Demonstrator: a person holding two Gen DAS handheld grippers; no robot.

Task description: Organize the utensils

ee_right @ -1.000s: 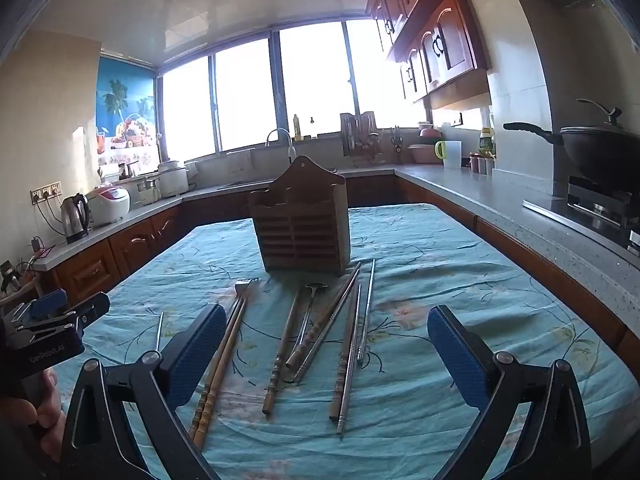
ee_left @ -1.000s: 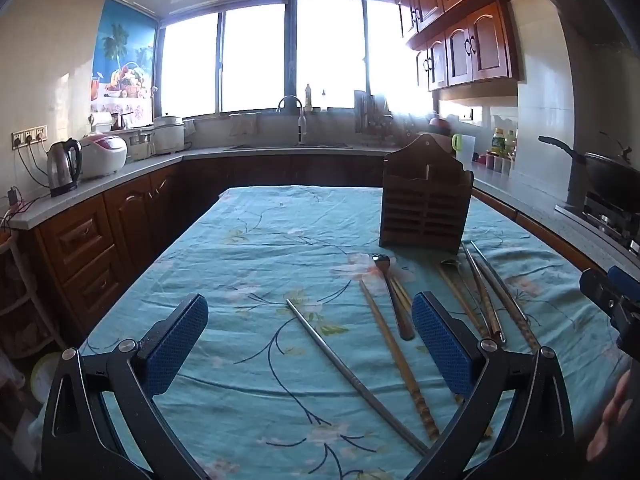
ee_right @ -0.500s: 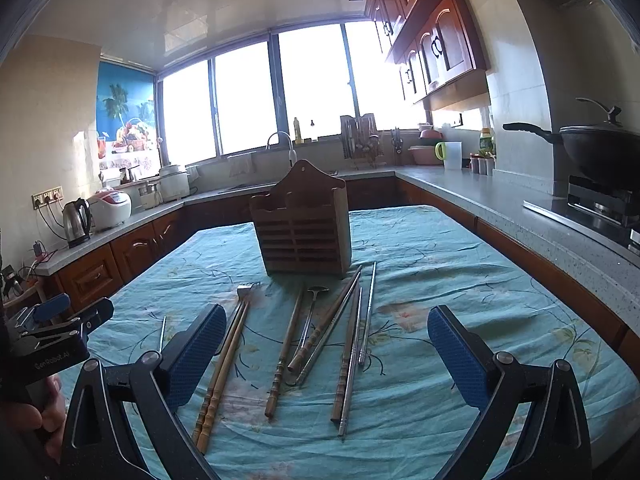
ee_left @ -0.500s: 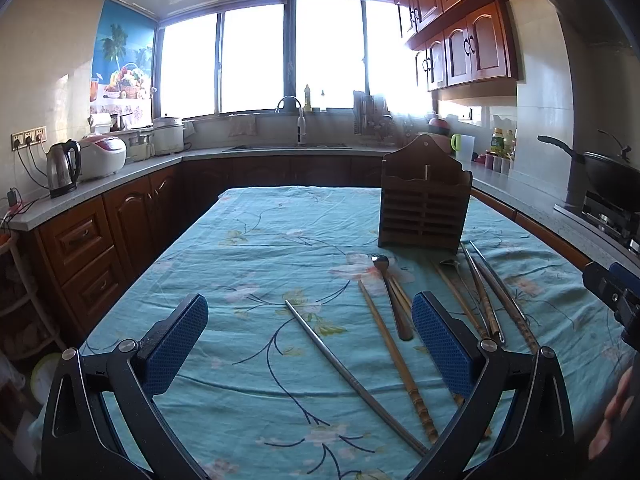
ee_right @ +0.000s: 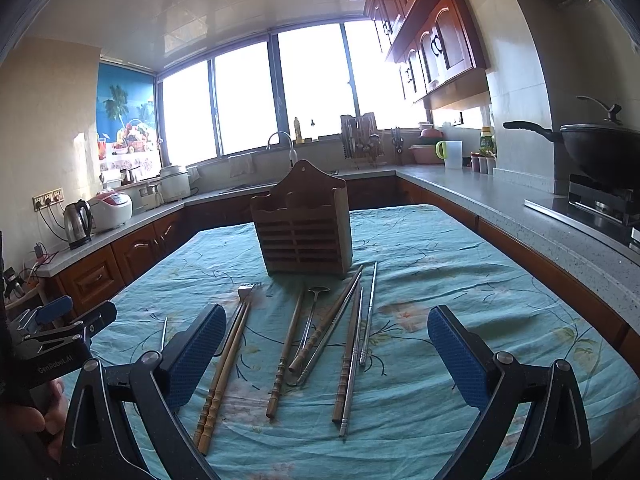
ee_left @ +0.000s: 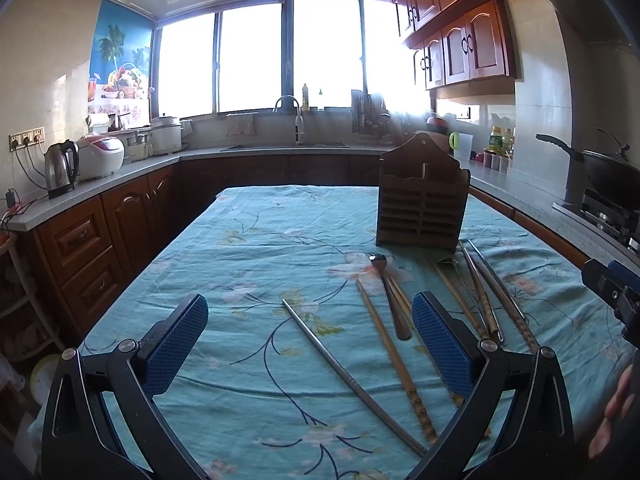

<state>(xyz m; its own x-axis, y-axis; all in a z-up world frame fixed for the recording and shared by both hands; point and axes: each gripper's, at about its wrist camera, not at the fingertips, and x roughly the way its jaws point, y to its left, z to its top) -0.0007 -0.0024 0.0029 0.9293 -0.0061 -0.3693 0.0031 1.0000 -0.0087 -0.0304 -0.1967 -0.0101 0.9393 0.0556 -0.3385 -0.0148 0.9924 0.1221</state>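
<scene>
A brown slatted wooden utensil holder [ee_left: 422,208] [ee_right: 304,232] stands upright on the table. In front of it lie several wooden chopsticks [ee_right: 224,372], metal chopsticks [ee_right: 368,316], a fork [ee_left: 390,292] and a spoon [ee_right: 314,312]. A single metal chopstick [ee_left: 348,372] lies apart at the left, between my left fingers in that view. My left gripper [ee_left: 310,344] is open above the near table edge and holds nothing. My right gripper [ee_right: 326,354] is open too, hovering over the spread of utensils. Each gripper shows at the side of the other's view.
The table wears a teal flowered cloth [ee_left: 256,240]. Brown cabinets and grey counters ring the room. A kettle [ee_left: 60,168] and rice cooker [ee_left: 102,156] sit at the left, a wok on a stove [ee_right: 600,152] at the right, a sink tap [ee_left: 298,120] by the window.
The right gripper view has drawn slightly back and up from the utensils. The left gripper has barely moved. Nothing was picked up.
</scene>
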